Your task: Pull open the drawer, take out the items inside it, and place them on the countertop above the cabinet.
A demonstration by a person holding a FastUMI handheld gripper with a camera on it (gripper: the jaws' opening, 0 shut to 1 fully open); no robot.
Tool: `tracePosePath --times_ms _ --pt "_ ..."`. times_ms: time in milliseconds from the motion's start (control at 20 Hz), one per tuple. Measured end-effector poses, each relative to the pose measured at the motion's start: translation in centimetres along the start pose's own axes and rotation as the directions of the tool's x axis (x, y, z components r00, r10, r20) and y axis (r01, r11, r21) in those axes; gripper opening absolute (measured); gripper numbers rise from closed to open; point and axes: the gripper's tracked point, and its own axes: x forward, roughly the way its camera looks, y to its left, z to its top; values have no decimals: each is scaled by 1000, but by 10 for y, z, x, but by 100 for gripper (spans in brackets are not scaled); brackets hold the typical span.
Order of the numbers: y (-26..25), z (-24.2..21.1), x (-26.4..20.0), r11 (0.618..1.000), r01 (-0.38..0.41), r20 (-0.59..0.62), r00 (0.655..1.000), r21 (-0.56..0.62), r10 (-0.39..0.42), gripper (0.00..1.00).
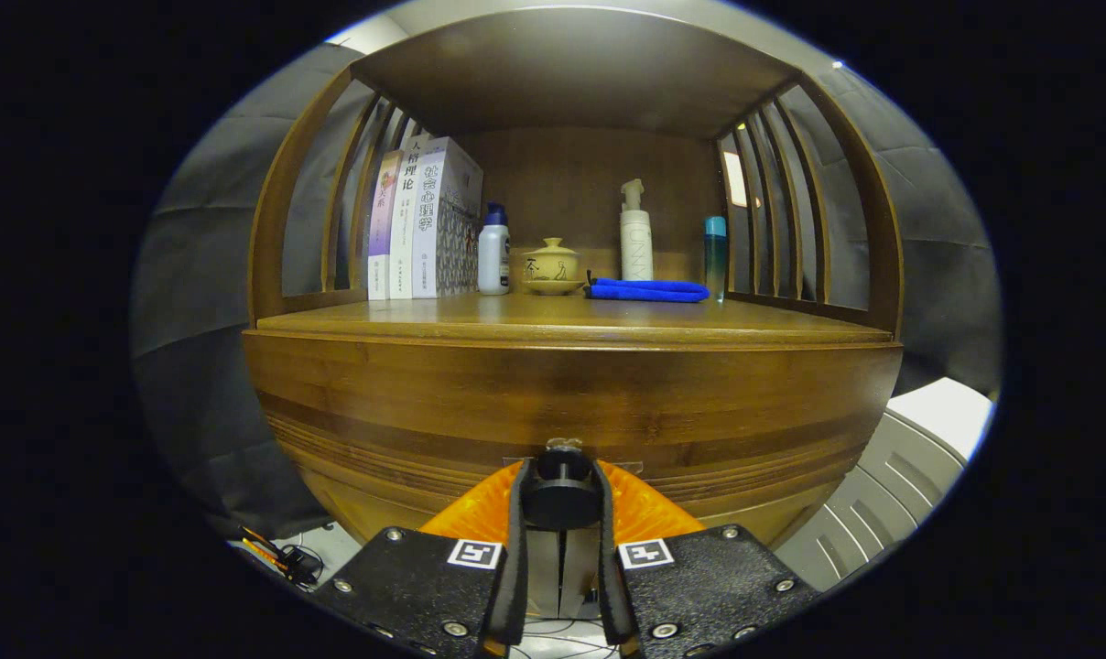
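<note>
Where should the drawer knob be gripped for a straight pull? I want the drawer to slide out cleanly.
Grip the round black knob across its sides, coming straight at the drawer front. It sticks out from the wood, so the pads can close around it. The tongs already sit on either side of it, apparently clamped.
</note>
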Motion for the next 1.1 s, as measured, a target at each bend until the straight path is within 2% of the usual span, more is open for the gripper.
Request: tracePosePath --times_ms 700,1100 --pt "-1 -25 -114 1000 14 -25 1000 -19 -15 32" --pt "12 -31 -151 999 -38 -30 999 -20 38 32"
